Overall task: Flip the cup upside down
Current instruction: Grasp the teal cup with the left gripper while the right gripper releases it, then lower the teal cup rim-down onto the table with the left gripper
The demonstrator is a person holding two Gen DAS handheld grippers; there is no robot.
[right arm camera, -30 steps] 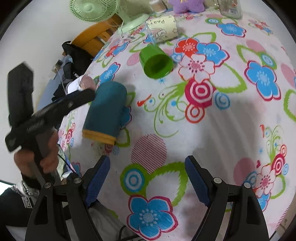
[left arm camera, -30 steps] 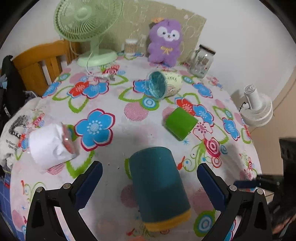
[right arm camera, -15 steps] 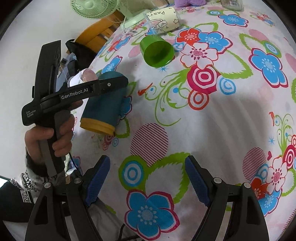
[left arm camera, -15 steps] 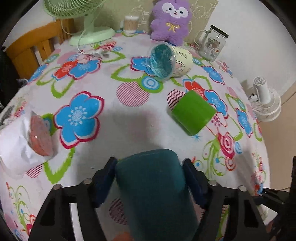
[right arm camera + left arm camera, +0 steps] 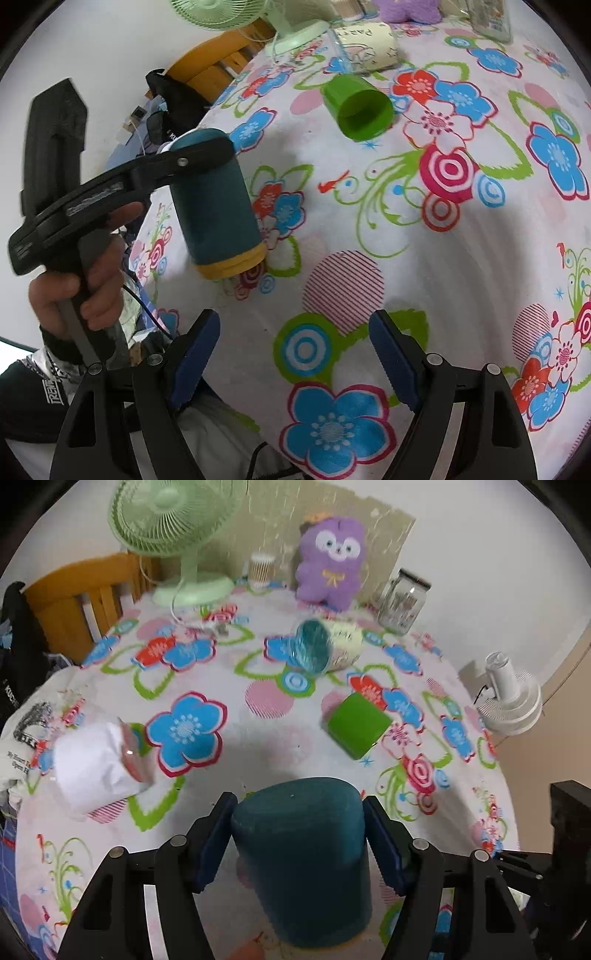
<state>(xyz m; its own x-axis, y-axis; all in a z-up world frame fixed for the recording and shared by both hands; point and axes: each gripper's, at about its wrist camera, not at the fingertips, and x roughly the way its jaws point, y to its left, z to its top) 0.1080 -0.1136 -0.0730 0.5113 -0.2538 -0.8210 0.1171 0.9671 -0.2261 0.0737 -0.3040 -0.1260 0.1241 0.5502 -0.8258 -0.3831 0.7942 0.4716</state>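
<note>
Left gripper point(image 5: 298, 843) is clamped on the teal cup point(image 5: 301, 864), pads on opposite sides near its closed end. Right-wrist view: cup lifted clear of the table point(image 5: 443, 277), tilted, yellow rim point(image 5: 232, 264) pointing down, over the near left edge. Judgement: grasp and lift done; rotation partly done (not yet vertical); set-down rim-first remains. Right gripper point(image 5: 293, 363) is wide apart, holding nothing, hovering over the tablecloth's near edge.

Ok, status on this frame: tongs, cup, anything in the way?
Left tongs shut on teal cup, tilted, yellow rim low near the tablecloth. Right tongs open, holding nothing. Green cup lies apart, not in the way.
</note>
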